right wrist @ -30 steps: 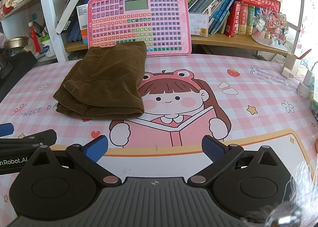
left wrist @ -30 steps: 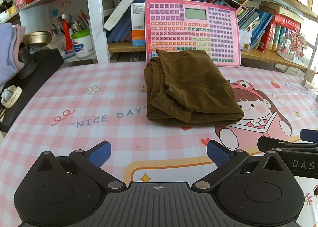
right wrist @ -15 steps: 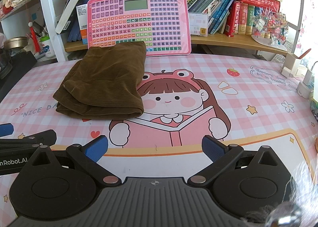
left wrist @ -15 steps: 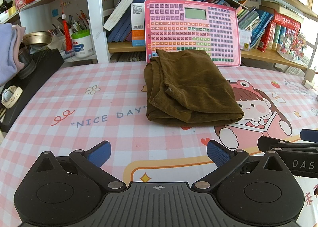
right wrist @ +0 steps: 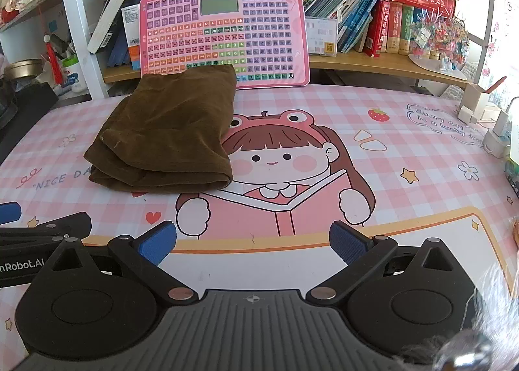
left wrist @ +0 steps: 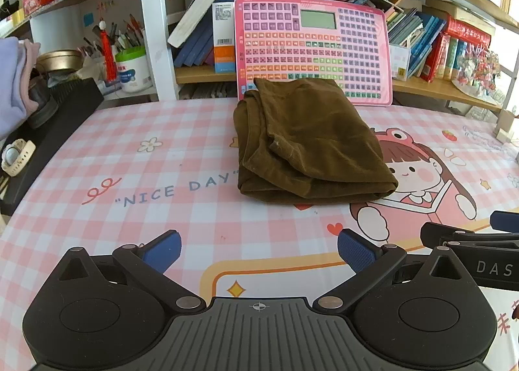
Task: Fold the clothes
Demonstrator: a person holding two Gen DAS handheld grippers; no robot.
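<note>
Tongs: our left gripper (left wrist: pixel 259 249) and right gripper (right wrist: pixel 253 242) are both released, empty.
Risk: nudging the folded brown trousers (left wrist: pixel 305 140), centre frame, could undo the loose layers.

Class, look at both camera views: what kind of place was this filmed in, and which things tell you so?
Most likely a child's study desk at home. Shelves packed with books stand behind it, a pink learning keyboard leans against them, and the cartoon desk mat carries folded brown trousers.
</note>
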